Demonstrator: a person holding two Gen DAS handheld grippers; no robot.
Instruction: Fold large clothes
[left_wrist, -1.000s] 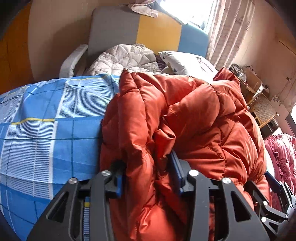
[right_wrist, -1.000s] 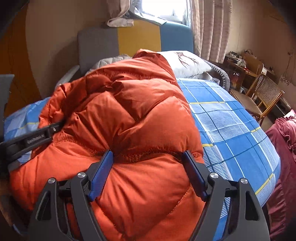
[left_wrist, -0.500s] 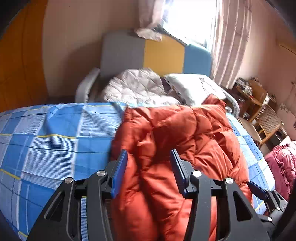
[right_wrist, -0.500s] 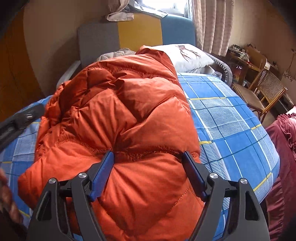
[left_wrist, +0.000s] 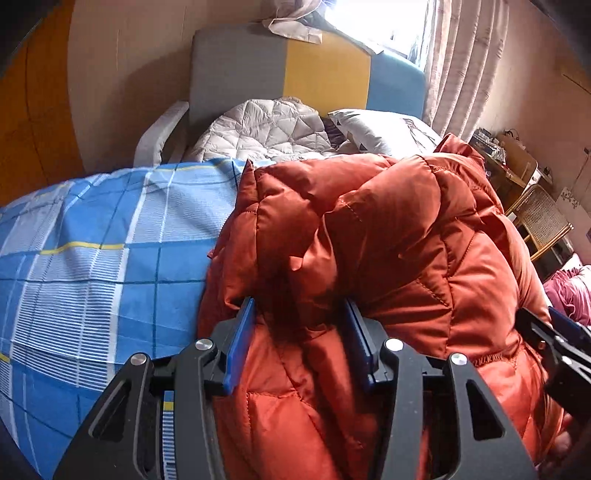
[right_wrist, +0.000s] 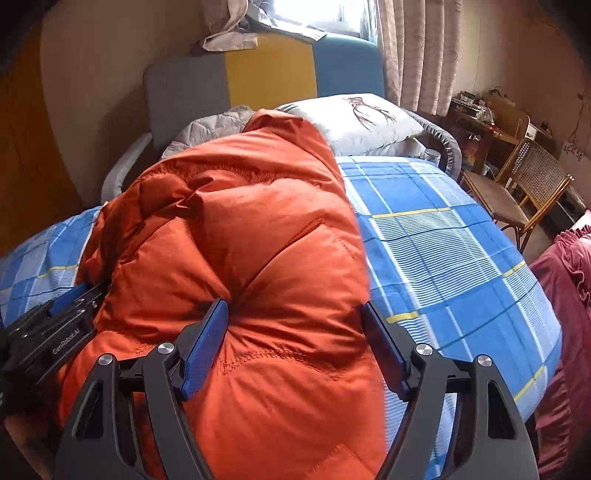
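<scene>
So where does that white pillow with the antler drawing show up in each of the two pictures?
Left wrist view: the pillow lies upper right of centre, behind the orange jacket, right of a grey quilt.
Right wrist view: the pillow sits upper centre, just right of the jacket's top, above the blue checked sheet.
Shared landmark: the grey, yellow and blue headboard behind it.

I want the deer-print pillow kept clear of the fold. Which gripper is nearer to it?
Right, as far as these views show. The right gripper, around the orange jacket, is on the deer-print pillow's side of the bed. The left gripper grips the jacket's opposite side.
</scene>
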